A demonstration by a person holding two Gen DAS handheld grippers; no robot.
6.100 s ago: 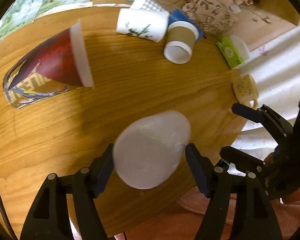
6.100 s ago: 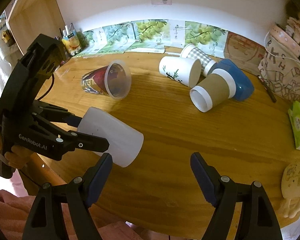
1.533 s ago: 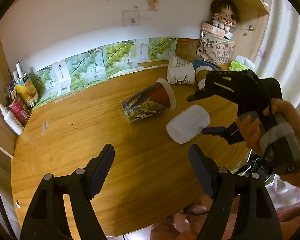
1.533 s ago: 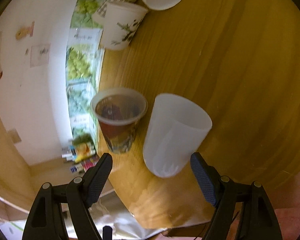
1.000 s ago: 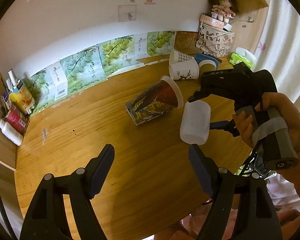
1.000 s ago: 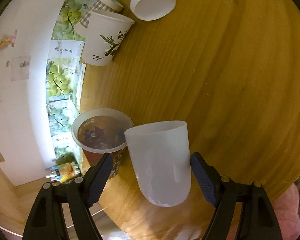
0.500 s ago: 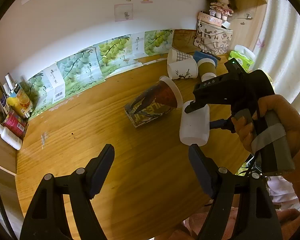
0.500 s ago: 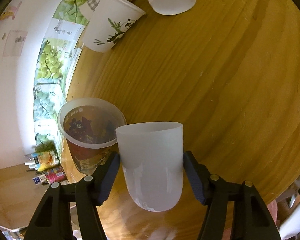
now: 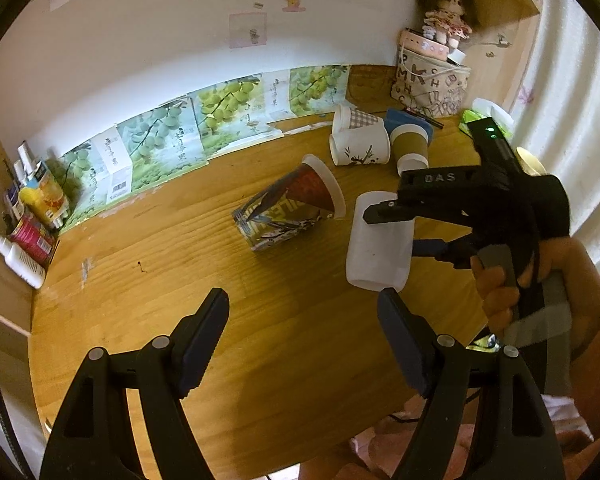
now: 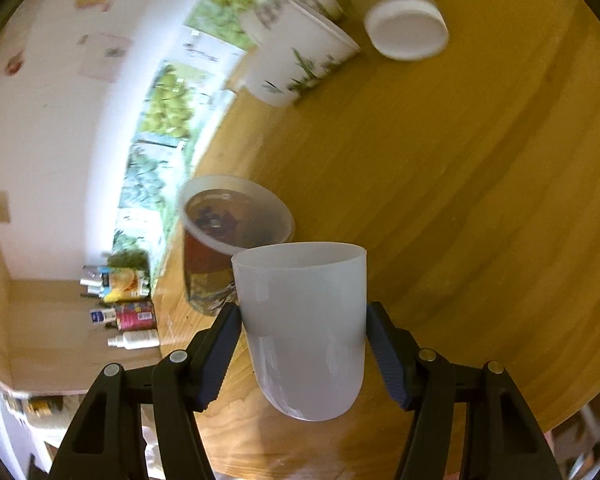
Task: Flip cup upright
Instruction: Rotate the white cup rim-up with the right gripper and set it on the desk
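While the right gripper (image 10: 302,344) clamps the white cup (image 10: 304,332) at mid-wall, mouth up, the base hangs just above the table (image 10: 480,200), apparently for setting down. Left gripper (image 9: 302,336): spread wide, empty, held back. Printed cup (image 9: 290,210) lies beside.

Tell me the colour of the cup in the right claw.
Translucent frosted white cup, plain; clearest in the right wrist view.

"DAS" stands on the right gripper (image 9: 396,232), and letters M, K, H, C, A on the bag (image 9: 430,82) at one o'clock
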